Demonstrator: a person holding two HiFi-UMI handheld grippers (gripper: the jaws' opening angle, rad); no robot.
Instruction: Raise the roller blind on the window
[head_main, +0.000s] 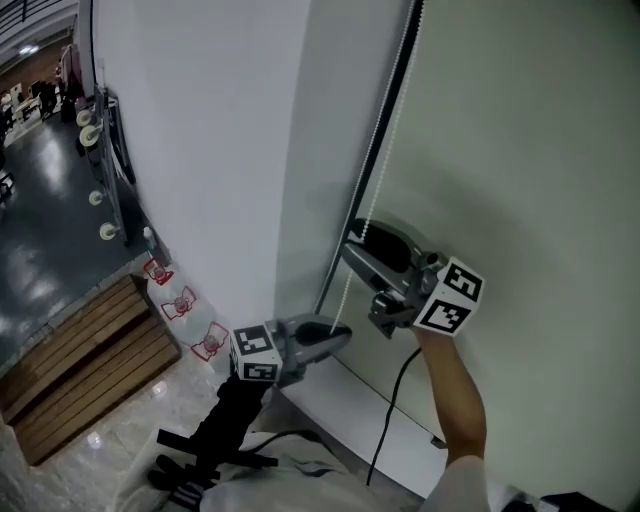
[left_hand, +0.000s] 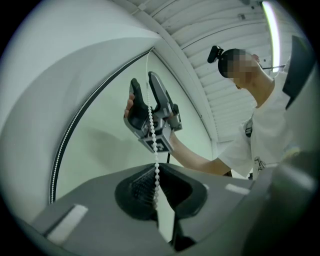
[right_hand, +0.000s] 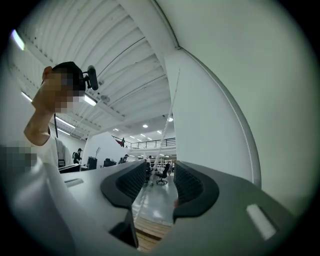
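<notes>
A white bead chain (head_main: 390, 120) hangs beside the black window edge, next to the white roller blind (head_main: 200, 150). My left gripper (head_main: 340, 335) is low on the chain and shut on it; in the left gripper view the beads (left_hand: 152, 135) run up out of its closed jaws (left_hand: 156, 192). My right gripper (head_main: 357, 238) is higher on the same chain and open. In the right gripper view the blurred chain (right_hand: 162, 145) passes through the gap between the jaws (right_hand: 160, 182), and the pads do not press it. The left gripper view shows the right gripper (left_hand: 150, 90) around the chain.
A pale wall (head_main: 520, 150) stands to the right of the chain. A white sill (head_main: 350, 405) lies below, with a black cable (head_main: 390, 420) across it. Water bottles (head_main: 180, 300) and wooden decking (head_main: 80, 360) lie lower left. Black gear (head_main: 215, 440) sits near my body.
</notes>
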